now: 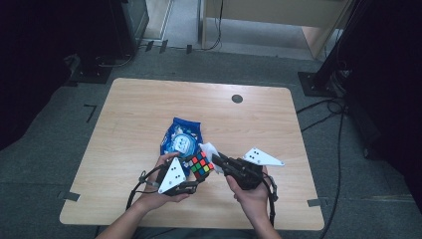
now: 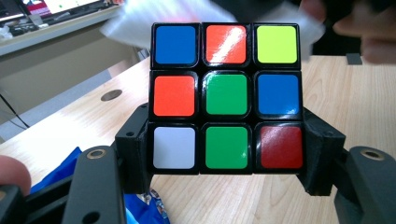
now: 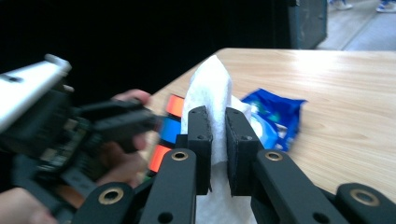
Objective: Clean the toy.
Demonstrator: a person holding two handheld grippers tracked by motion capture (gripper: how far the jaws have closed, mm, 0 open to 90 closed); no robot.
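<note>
**Two grippers meet over a puzzle cube**

Two tools work together here. The left gripper is closed on a multicoloured plastic puzzle cube and holds it above the near part of the light wooden desk. In the left gripper view the black jaws press the lower row of the cube from both sides, so one whole face of nine stickers stays free and turned toward the camera. I judge this grip is chosen to leave the upper faces open for cleaning.

The right gripper is clamped on a white folded paper tissue. In the right gripper view the tissue stands up between the two jaws and its free end rises above them, just beside the cube. This way the soft end, and not the hard jaws, can touch the stickers.

A blue glossy snack bag lies flat on the desk just behind the cube, apart from both tools, so it does not disturb the wiping.
</note>
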